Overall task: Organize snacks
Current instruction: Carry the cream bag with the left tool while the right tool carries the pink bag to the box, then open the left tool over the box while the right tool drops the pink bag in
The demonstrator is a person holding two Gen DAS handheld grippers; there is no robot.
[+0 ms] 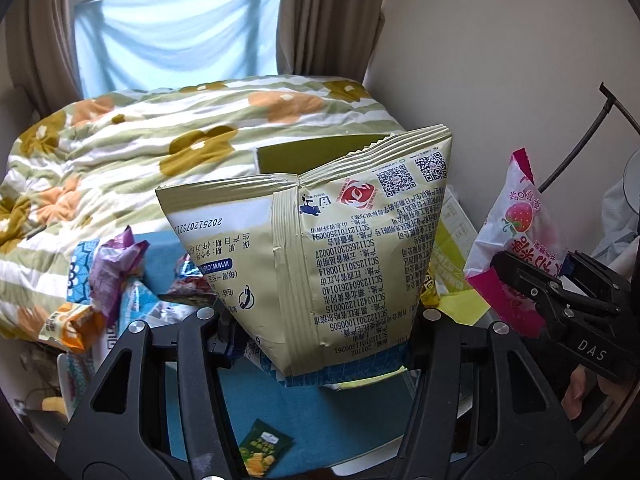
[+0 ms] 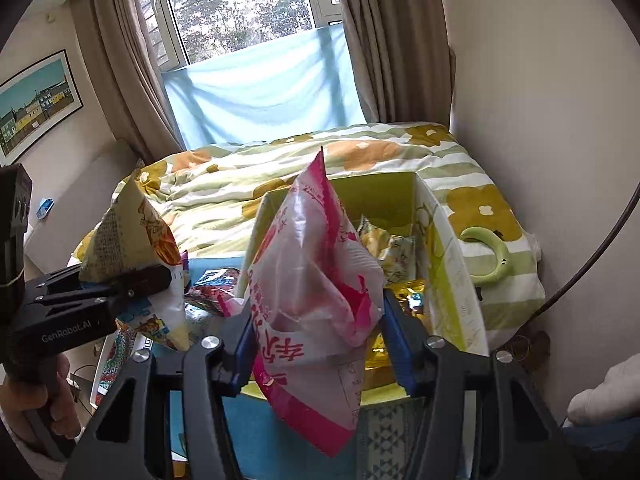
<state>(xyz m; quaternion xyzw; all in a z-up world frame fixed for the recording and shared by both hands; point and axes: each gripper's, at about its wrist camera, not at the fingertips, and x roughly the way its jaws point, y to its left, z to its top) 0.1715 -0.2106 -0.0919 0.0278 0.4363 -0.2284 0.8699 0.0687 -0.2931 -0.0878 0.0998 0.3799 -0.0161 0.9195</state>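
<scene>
Left tongs (image 1: 316, 344) pinching beige chip bag (image 1: 320, 248), right tongs (image 2: 316, 354) pinching pink strawberry packet (image 2: 316, 304), yellow-green box (image 2: 444, 256) with snack packets (image 2: 390, 248) inside

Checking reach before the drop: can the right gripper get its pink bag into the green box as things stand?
Probably yes. The green box stands open-topped just beyond the right gripper, which is shut on the pink bag; nothing sits between them.

Domestic bedroom: bed with floral duvet (image 2: 360, 168), curtained window (image 2: 240, 12) (trees outside), framed picture (image 2: 36, 96) on wall.
</scene>
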